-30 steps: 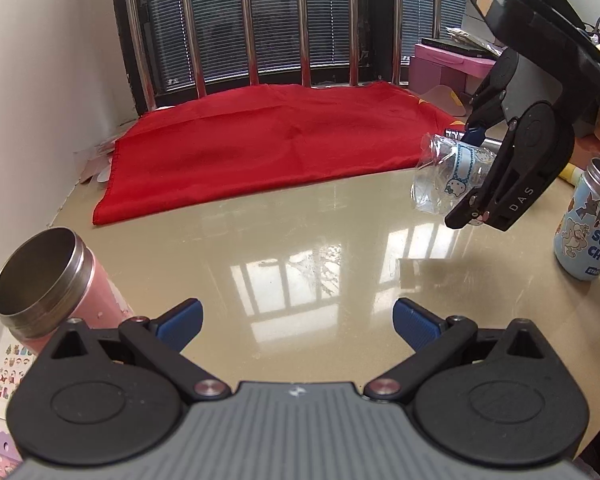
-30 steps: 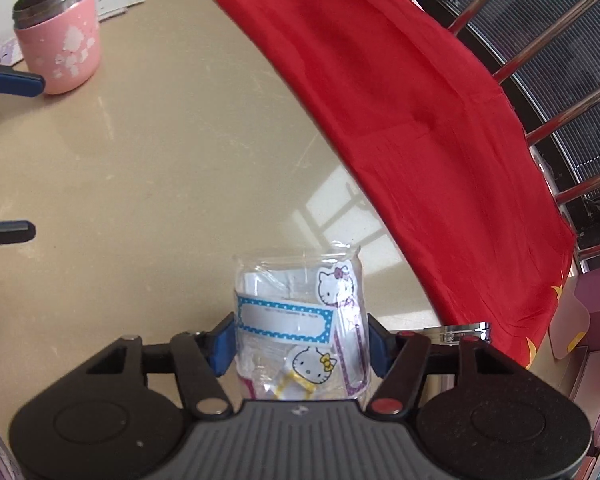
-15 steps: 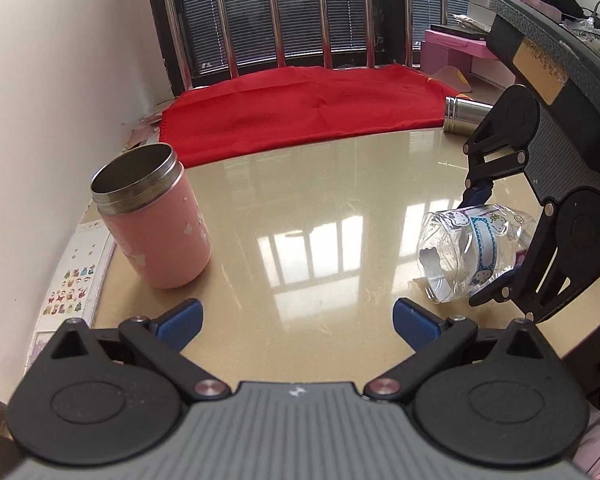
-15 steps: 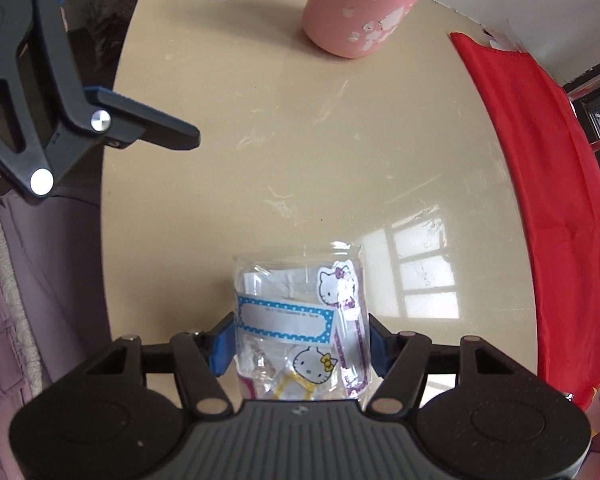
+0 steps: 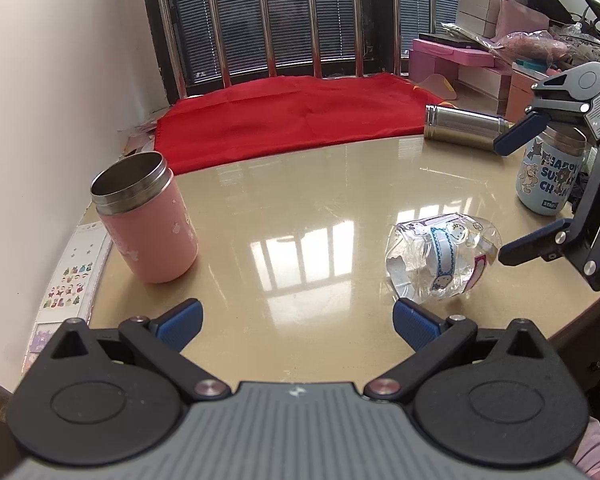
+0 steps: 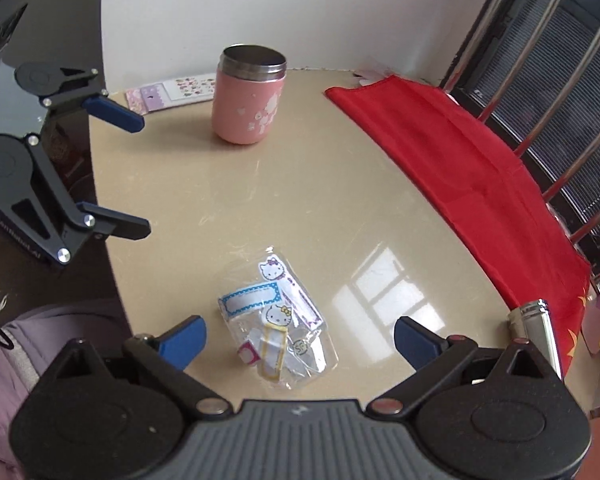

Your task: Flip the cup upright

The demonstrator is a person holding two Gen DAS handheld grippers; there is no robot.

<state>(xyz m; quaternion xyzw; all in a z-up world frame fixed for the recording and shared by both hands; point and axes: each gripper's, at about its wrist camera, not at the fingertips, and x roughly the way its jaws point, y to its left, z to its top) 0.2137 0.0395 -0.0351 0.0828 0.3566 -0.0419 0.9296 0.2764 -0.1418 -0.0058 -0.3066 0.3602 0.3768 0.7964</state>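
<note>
A clear plastic cup with Hello Kitty stickers [image 5: 444, 264] lies on its side on the beige table, mouth toward the left; it also shows in the right wrist view [image 6: 278, 320]. My right gripper [image 6: 300, 338] is open, its blue pads on either side of the cup and apart from it; it also shows in the left wrist view [image 5: 512, 196] at the right. My left gripper [image 5: 296, 318] is open and empty near the table's front edge, left of the cup; it also shows in the right wrist view [image 6: 140, 178].
A pink steel-rimmed cup [image 5: 146, 218] stands upright at the left. A steel flask [image 5: 466, 126] lies on its side by the red cloth [image 5: 292, 114]. A blue printed cup [image 5: 548, 178] stands at the right. Sticker sheets [image 5: 70, 280] lie at the left edge.
My right gripper has lowered the clear cup onto the table, opened and let it go. The cup now lies on its side. My left gripper has drawn back.
</note>
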